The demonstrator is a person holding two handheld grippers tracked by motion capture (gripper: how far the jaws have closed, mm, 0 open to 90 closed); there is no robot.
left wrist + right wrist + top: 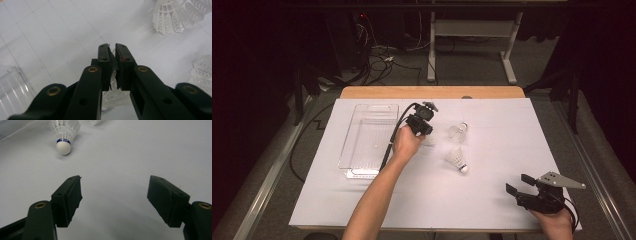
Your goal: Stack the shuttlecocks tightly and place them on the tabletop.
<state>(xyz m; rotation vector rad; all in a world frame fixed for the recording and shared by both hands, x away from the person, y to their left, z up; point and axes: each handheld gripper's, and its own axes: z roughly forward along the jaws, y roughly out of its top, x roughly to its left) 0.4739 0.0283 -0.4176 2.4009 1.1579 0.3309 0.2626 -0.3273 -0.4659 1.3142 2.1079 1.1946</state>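
White sheeting covers the counter [492, 200], and above it the left gripper [112, 53] has its jaws pinched on the feathered skirt of a shuttlecock [113, 81], held just right of the clear plastic tray [362, 137]. Two more shuttlecocks [458, 159] lie close together just right of that gripper. Near the counter's front right corner, well apart from them, the right gripper [113, 195] rests with jaws spread wide.
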